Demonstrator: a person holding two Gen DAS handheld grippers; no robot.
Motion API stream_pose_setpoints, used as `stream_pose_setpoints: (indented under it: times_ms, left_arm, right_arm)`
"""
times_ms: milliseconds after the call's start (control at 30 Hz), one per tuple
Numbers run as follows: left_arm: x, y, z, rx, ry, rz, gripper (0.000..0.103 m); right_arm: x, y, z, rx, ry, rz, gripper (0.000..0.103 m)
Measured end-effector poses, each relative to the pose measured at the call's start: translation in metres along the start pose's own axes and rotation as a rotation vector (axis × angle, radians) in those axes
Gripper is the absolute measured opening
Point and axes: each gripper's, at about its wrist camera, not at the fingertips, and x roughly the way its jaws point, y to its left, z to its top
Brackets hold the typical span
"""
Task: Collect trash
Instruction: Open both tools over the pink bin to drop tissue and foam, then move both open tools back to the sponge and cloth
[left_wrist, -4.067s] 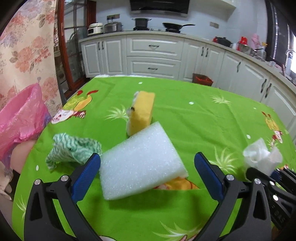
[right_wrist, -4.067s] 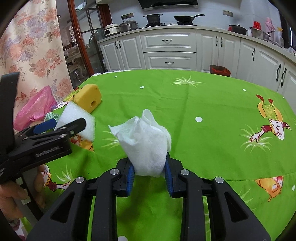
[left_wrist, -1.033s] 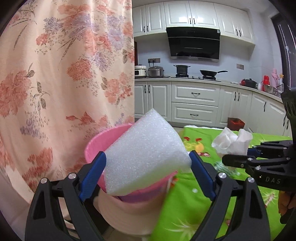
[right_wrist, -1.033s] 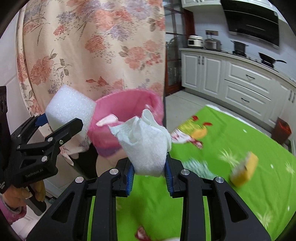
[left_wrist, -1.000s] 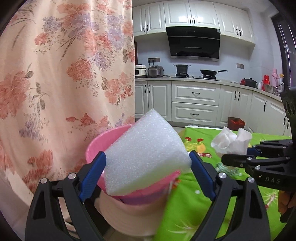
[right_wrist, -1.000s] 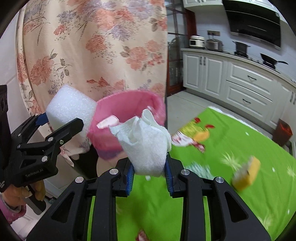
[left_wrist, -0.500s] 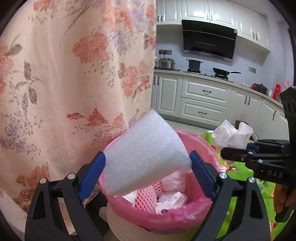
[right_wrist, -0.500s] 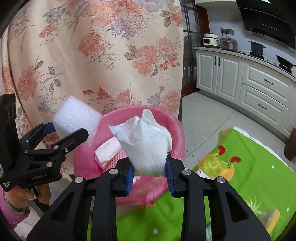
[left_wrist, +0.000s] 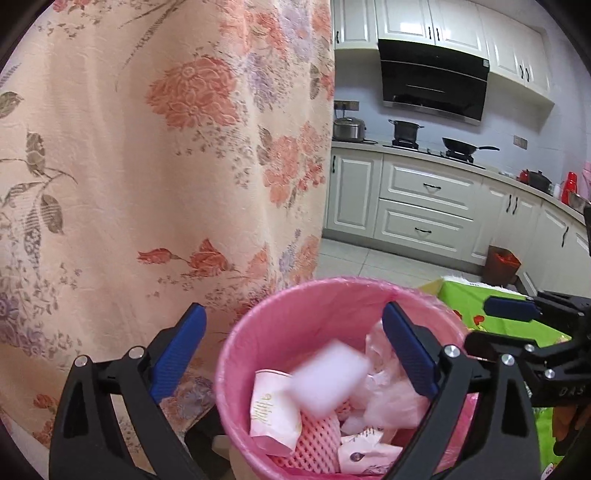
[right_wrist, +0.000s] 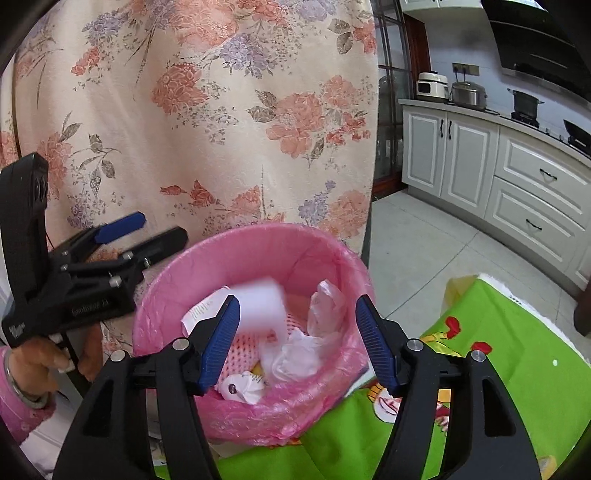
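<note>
Left wrist view: a kitchen fills the far right, with white base cabinets (left_wrist: 424, 206), a worktop carrying a lidded pot (left_wrist: 349, 129) and a black pan (left_wrist: 461, 144), and a black range hood (left_wrist: 434, 83) above them; a small dark bin with a red liner (left_wrist: 501, 264) stands on the tiled floor (left_wrist: 354, 260) by the cabinets. A floral curtain (left_wrist: 159, 155) hangs across the whole left half and closes off that side. The surface, under a green printed cloth (right_wrist: 517, 350), shows only as a corner at the near right in both views. A bin lined with a pink bag (left_wrist: 258, 339) stands just beside that corner, in front of the curtain. Inside it lie crumpled wrappers, a pink foam net (left_wrist: 317, 439) and a white tissue (right_wrist: 291, 356). The white foam block (left_wrist: 328, 376) appears blurred above this litter, within the bin's rim and clear of both grippers. The left gripper (left_wrist: 295, 350) is over the bin mouth with its jaws opening, widely spread, and nothing between the pads. The right gripper (right_wrist: 297, 336) is at the bin's near rim with its jaws opening; the tissue lies below the gap and free of the pads. In the right wrist view the left gripper body reaches in from the left, held by a hand (right_wrist: 55, 363) with a pink sleeve (right_wrist: 16, 402), and partly covers the curtain and the bin's left rim.
</note>
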Motion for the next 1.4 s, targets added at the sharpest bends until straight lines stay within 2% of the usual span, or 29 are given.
stream_pose_setpoints:
  times_ms: [100,300,400,600,767,900,1200,1400]
  left_arm:
    - [-0.01,0.002,-0.003,-0.024,-0.007,0.013,0.098]
    - [-0.037,-0.006,-0.016,-0.037,-0.01,0.042,0.098]
    - [-0.053,-0.015,-0.024,-0.031,-0.014,0.043,0.098]
    - [-0.086,-0.05,-0.046,0.008,-0.011,0.04,0.098]
    - [-0.11,-0.082,-0.075,0.03,0.001,-0.012,0.098]
    - [-0.117,-0.11,-0.096,0.062,0.051,-0.082,0.098]
    - [-0.118,-0.168,-0.124,0.131,0.097,-0.165,0.098]
    - [-0.106,-0.191,-0.134,0.157,0.126,-0.193,0.098]
  right_arm:
    - [-0.009,-0.002,-0.005,0.013,-0.008,-0.001,0.063]
    - [-0.042,0.001,-0.027,0.013,-0.026,-0.038,0.063]
    - [-0.061,0.002,-0.039,0.023,-0.04,-0.061,0.069]
    - [-0.104,-0.003,-0.073,0.091,-0.054,-0.104,0.072]
    - [-0.134,-0.01,-0.104,0.138,-0.049,-0.143,0.075]
    - [-0.156,-0.021,-0.129,0.183,-0.036,-0.183,0.075]
    - [-0.191,-0.054,-0.18,0.296,-0.021,-0.292,0.075]
    - [-0.196,-0.071,-0.197,0.34,-0.007,-0.348,0.075]
